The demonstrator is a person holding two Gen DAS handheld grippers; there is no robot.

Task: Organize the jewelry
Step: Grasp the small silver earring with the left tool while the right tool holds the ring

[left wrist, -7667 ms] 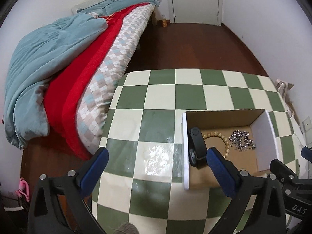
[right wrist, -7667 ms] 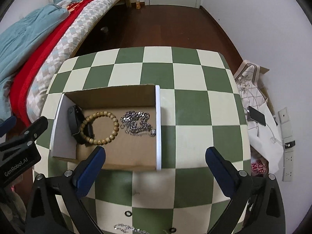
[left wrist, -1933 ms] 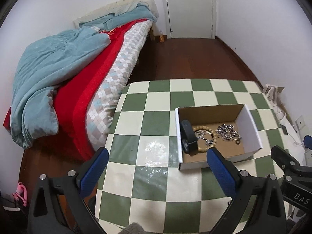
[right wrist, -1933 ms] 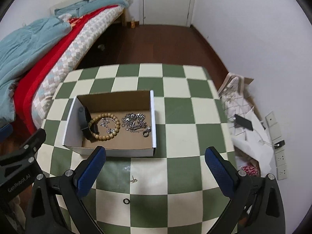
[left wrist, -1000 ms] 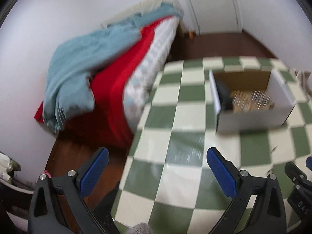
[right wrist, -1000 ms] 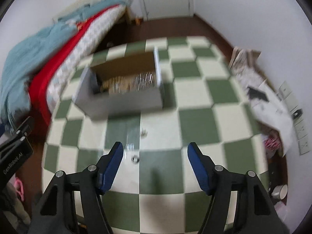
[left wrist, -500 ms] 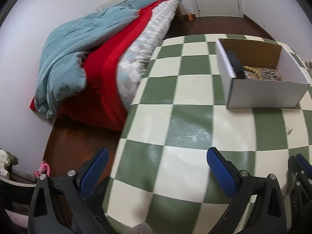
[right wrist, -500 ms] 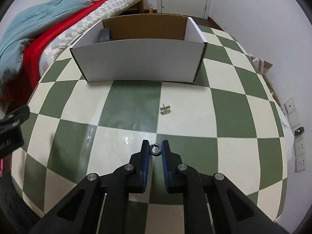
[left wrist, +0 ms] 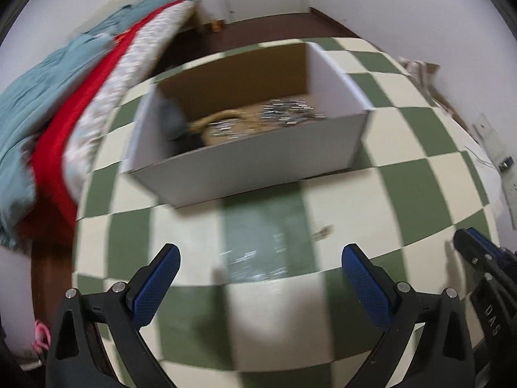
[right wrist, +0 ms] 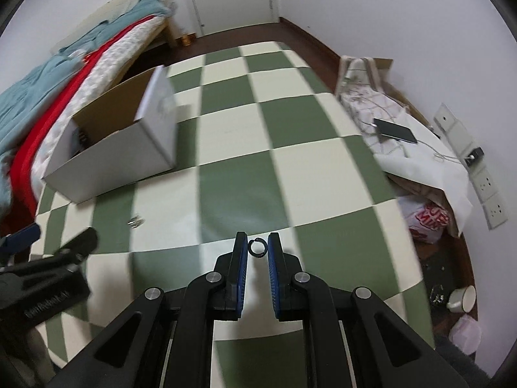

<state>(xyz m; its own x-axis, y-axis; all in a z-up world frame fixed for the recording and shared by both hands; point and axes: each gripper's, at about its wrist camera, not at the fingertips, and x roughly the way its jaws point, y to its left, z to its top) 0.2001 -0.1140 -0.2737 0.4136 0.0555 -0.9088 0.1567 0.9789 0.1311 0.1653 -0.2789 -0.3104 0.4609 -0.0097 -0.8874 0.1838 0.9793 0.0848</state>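
Note:
My right gripper (right wrist: 258,246) is shut on a small black ring (right wrist: 257,247), held between the blue pads above the checkered table (right wrist: 290,161). The white cardboard box (left wrist: 252,165) holds a bead bracelet (left wrist: 219,119), silver chains (left wrist: 287,111) and a dark band at its left end; it also shows in the right wrist view (right wrist: 113,161) at left. My left gripper (left wrist: 258,268) is open and empty in front of the box. A small silver piece (left wrist: 323,232) lies on the table between them, also in the right wrist view (right wrist: 135,222).
A bed with red and teal blankets (left wrist: 48,103) stands left of the table. White bags with a phone (right wrist: 395,131) sit on the floor at right, beside wall sockets (right wrist: 488,181). The left gripper's body (right wrist: 42,278) shows at lower left in the right wrist view.
My right gripper has lifted and swung right with the ring in it; the box now lies to its left. My left gripper has moved right and faces the box front.

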